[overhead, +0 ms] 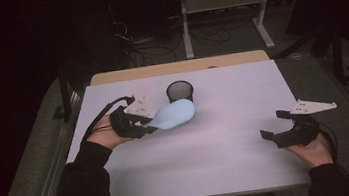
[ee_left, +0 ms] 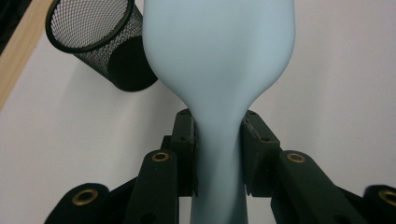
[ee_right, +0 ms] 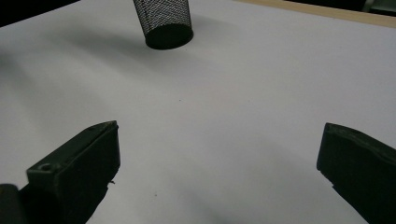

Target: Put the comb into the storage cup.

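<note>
The left gripper [overhead: 142, 127] has the pale blue brush [overhead: 173, 113] in hand, left of centre in the high view, with the brush head pointing right and sitting just below the black mesh cup [overhead: 180, 91]. This looks like the carry step: the brush is gripped and lifted or nearly so, and the likely goal is the cup, though whether the bristles still graze the white table [overhead: 228, 141] is hard to tell from above.

In the left gripper view the jaws are clamped on the narrow neck of the brush [ee_left: 218, 70], one pad [ee_left: 184, 140] on each side, closed only as far as the handle allows. The cup [ee_left: 100, 42] sits at upper left of that frame, its mouth tilted toward the camera.

The next move probably calls for raising the brush, turning it upright, handle or head down, and lining it over the cup's rim before lowering.

The right gripper [overhead: 274, 126] rests at lower right of the high view, jaws spread wide and holding nothing; its own view shows bare table between them and the cup [ee_right: 164, 21] at top.
</note>
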The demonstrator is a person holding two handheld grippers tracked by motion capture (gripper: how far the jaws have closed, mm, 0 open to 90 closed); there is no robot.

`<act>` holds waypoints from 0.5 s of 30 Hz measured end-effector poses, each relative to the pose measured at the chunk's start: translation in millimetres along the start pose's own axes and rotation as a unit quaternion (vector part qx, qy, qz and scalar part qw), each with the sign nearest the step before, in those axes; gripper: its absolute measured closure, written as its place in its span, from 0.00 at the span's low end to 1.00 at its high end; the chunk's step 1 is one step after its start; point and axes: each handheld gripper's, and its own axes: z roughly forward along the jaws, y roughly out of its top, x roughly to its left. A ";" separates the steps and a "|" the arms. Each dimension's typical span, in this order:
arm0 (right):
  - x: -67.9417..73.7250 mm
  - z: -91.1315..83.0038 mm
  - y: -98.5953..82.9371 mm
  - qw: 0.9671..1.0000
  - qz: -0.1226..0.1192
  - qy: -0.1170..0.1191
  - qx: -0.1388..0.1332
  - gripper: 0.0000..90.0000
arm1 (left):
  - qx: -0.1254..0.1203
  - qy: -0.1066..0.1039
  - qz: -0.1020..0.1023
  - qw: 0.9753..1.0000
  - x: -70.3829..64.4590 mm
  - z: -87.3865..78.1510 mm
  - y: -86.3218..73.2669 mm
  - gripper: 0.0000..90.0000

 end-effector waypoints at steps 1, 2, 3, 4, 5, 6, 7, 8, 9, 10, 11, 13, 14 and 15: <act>0.4 -0.1 0.5 1.000 0.000 0.001 0.000 0.00 | 0.000 0.001 0.001 1.000 0.1 -1.0 1.7 0.78; 1.0 -0.1 1.1 1.000 -0.001 0.001 0.001 0.00 | 0.000 0.001 0.001 1.000 0.2 -1.9 3.4 0.78; 1.7 0.0 1.9 1.000 -0.002 0.001 0.001 0.00 | 0.000 0.003 0.002 1.000 0.5 -2.8 5.0 0.78; 2.3 0.2 2.6 1.000 -0.003 0.002 0.001 0.00 | 0.001 0.004 0.003 1.000 0.8 -4.0 6.7 0.78; 2.9 0.3 3.4 1.000 -0.004 0.003 0.003 0.00 | -0.001 0.006 0.003 1.000 0.9 -5.3 8.6 0.78; 3.5 0.6 4.1 1.000 -0.004 0.004 0.002 0.00 | -0.002 0.007 0.003 1.000 1.2 -6.2 9.5 0.78; 3.8 0.7 4.4 1.000 -0.004 0.005 0.003 0.00 | -0.004 0.007 0.003 1.000 1.6 -7.2 10.7 0.78; 4.1 1.1 4.9 1.000 -0.003 0.007 0.005 0.00 | -0.005 0.009 0.003 1.000 1.8 -8.0 11.8 0.78; 4.3 1.5 5.4 1.000 -0.003 0.008 0.006 0.00 | -0.006 0.011 0.003 1.000 1.8 -8.8 12.7 0.78; 4.8 1.7 6.0 1.000 -0.001 0.010 0.007 0.00 | -0.008 0.012 0.003 1.000 1.8 -9.4 13.7 0.78; 5.6 2.2 6.8 1.000 -0.001 0.012 0.008 0.00 | -0.012 0.012 0.003 1.000 1.5 -9.7 14.6 0.78; 7.9 2.8 9.4 1.000 -0.003 0.016 0.010 0.00 | -0.013 0.015 0.005 1.000 1.3 -10.5 16.7 0.78; 8.9 3.2 11.2 1.000 -0.006 0.017 0.011 0.00 | -0.016 0.015 0.004 1.000 1.2 -10.6 17.8 0.78; 10.2 3.6 13.2 1.000 -0.006 0.019 0.011 0.00 | -0.017 0.015 0.005 1.000 1.3 -10.8 18.9 0.78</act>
